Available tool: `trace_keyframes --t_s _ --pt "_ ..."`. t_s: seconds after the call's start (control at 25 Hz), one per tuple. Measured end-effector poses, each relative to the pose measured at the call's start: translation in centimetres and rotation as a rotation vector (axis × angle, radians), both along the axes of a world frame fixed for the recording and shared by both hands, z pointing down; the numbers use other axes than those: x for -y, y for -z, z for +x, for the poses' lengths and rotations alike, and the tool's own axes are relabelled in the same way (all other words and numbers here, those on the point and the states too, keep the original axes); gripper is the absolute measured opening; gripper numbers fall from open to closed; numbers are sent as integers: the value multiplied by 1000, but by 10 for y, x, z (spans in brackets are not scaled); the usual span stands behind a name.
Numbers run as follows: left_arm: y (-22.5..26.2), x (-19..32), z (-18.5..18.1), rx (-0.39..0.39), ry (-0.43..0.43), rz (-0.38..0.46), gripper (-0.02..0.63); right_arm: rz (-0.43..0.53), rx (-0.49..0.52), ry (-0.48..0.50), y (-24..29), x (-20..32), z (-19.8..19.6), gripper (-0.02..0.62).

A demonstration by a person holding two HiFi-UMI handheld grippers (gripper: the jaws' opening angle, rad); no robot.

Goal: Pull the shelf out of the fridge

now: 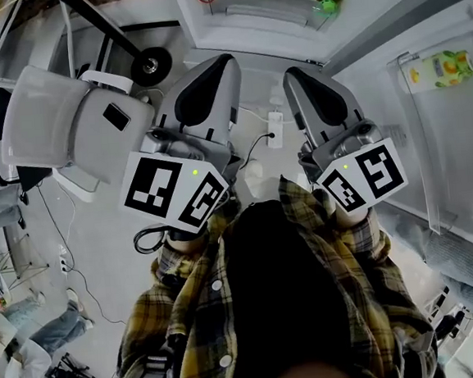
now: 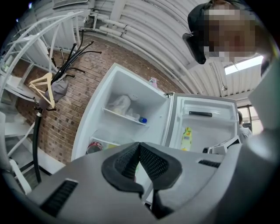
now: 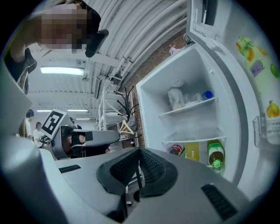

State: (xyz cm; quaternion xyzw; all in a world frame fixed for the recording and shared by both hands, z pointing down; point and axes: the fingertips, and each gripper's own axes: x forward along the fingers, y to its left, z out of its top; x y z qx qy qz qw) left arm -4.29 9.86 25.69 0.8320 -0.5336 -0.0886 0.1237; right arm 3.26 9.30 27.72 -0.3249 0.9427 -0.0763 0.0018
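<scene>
Open fridge holds two shelves, one green bottle and one red can. The left gripper and right gripper are both pressed together, empty.

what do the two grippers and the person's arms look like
The left gripper and right gripper have smooth grey shells and black dimpled fingers. Each carries a white cube with black square markers and a small green light. The sleeves are yellow-and-dark plaid.
</scene>
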Motion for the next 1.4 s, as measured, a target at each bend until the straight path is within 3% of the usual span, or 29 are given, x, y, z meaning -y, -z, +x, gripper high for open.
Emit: trace_keyframes --t_s 0.52,0.84,1.12,1.4 --pt "0 118 -35 29 -179 6 3 -1 29 -180 4 117 -38 18" --pt "-13 227 -62 51 -355 -10 3 -6 58 -360 -2 224 -66 18" --pt "-32 250 -53 49 -453 -37 3 -50 60 -463 -24 239 -56 18" --pt "-51 277 -36 45 -491 -69 3 -76 66 -506 -40 265 -38 18"
